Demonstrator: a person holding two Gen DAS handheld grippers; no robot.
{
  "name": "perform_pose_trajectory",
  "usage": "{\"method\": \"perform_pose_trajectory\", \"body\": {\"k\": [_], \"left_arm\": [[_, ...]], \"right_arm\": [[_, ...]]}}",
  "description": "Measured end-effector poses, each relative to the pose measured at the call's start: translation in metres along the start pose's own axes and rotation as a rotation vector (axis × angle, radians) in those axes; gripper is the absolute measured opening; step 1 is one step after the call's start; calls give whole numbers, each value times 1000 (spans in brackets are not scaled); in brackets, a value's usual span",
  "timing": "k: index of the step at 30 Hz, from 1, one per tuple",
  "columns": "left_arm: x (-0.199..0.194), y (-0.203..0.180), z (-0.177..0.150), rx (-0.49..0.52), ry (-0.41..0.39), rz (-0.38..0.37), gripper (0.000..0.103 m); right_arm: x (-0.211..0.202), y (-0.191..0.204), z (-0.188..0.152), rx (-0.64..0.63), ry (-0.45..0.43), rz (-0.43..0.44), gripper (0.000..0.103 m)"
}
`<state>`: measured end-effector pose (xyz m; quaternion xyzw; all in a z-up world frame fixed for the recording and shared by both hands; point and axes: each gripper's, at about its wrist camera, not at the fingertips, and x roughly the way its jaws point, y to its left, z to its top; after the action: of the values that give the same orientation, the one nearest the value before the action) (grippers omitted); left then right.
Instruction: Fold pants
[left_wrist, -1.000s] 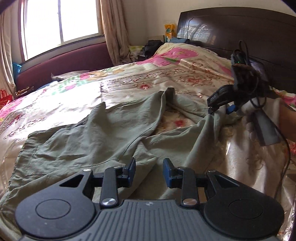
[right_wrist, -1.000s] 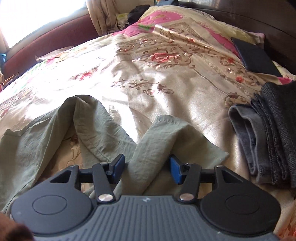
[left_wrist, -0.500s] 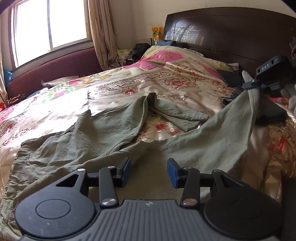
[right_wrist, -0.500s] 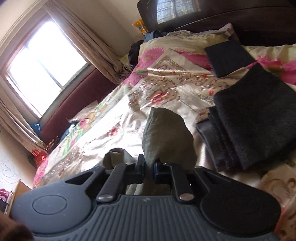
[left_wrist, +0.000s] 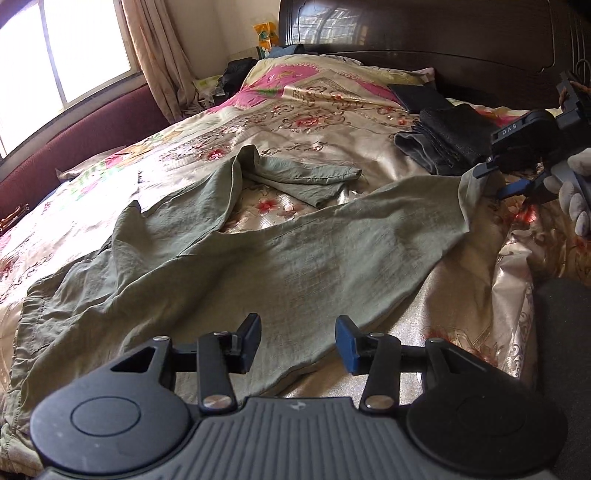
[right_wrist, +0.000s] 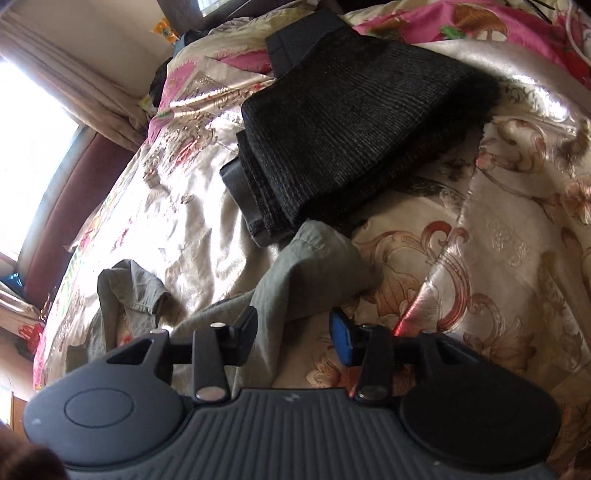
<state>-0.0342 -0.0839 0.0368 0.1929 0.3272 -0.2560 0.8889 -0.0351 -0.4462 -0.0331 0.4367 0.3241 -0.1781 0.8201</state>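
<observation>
Olive-green pants (left_wrist: 229, 266) lie spread on the floral bedspread (left_wrist: 314, 122). The near leg stretches out to the right, and its hem (right_wrist: 317, 258) lies on the bed by my right gripper. The far leg (left_wrist: 303, 177) lies doubled back on itself. My left gripper (left_wrist: 297, 345) is open and empty, hovering over the near leg's lower edge. My right gripper (right_wrist: 293, 332) is open, with the hem lying loose just ahead of its jaws; it also shows in the left wrist view (left_wrist: 517, 177) at the right.
A stack of folded dark clothes (right_wrist: 343, 122) lies just beyond the hem, also seen in the left wrist view (left_wrist: 450, 136). A dark wooden headboard (left_wrist: 424, 33) stands behind. A window (left_wrist: 62, 55) and a maroon sofa back (left_wrist: 81, 136) are at the left.
My right gripper pulled the near leg's hem out to the right, lowered it and opened, letting the hem go. The leg now lies flat. My left gripper stayed open.
</observation>
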Motion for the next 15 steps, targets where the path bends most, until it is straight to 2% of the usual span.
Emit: {"method": "perform_pose_trajectory", "body": {"k": [2,6,8,9,12,15], "left_arm": [[-2,-2,1,5,-1,4,59],[-4,-5,1,23,1,4,60],[-3,-6,4,21,-6,-2,61],[-2,-6,5,15,-9,-10,61],[0,-9,11,3,-26,-23,62],[-1,-10,13,-15,-44,-38,64]], "right_arm": [[-7,3,2,-21,-44,-12,48],[-18,18,1,-144,-128,-136,48],[-23,33,-2,-273,-201,-193,48],[-20,39,0,-290,-190,-193,48],[-4,41,9,-209,-74,-127,50],[12,51,3,-253,-33,-142,51]]}}
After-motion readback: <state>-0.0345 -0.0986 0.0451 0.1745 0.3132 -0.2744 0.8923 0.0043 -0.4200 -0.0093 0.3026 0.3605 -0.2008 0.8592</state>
